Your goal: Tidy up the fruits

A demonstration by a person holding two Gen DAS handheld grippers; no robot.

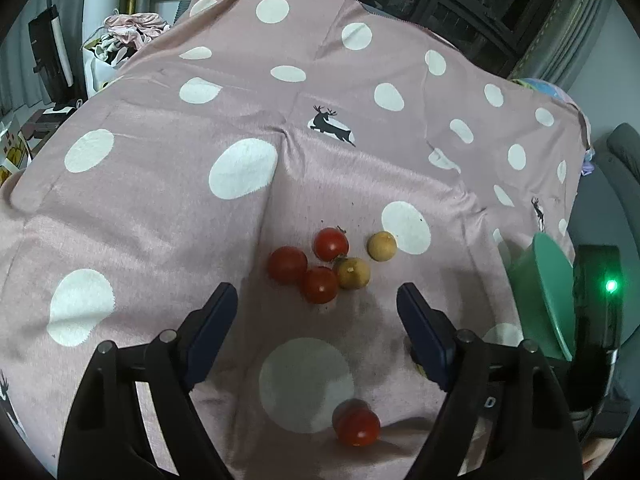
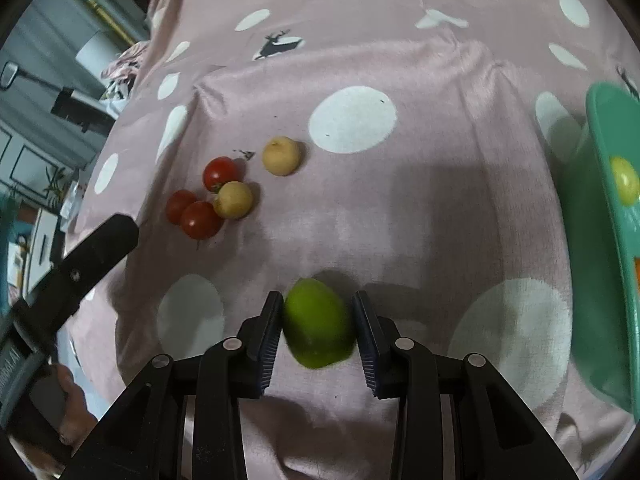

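Observation:
My left gripper is open and hangs over a pink dotted cloth. Just beyond its fingertips lie three red tomatoes bunched together. Two tan round fruits lie by them, one touching the bunch and one a little apart. Another red tomato lies nearer the camera, below the open jaws. My right gripper is shut on a green lime, held above the cloth. The tomato bunch and tan fruits lie ahead to its left.
A green bowl stands at the right edge with a yellow-green fruit inside; it also shows as the green bowl in the left wrist view. A finger of the left gripper reaches in from the left. Clutter lies past the table's far left edge.

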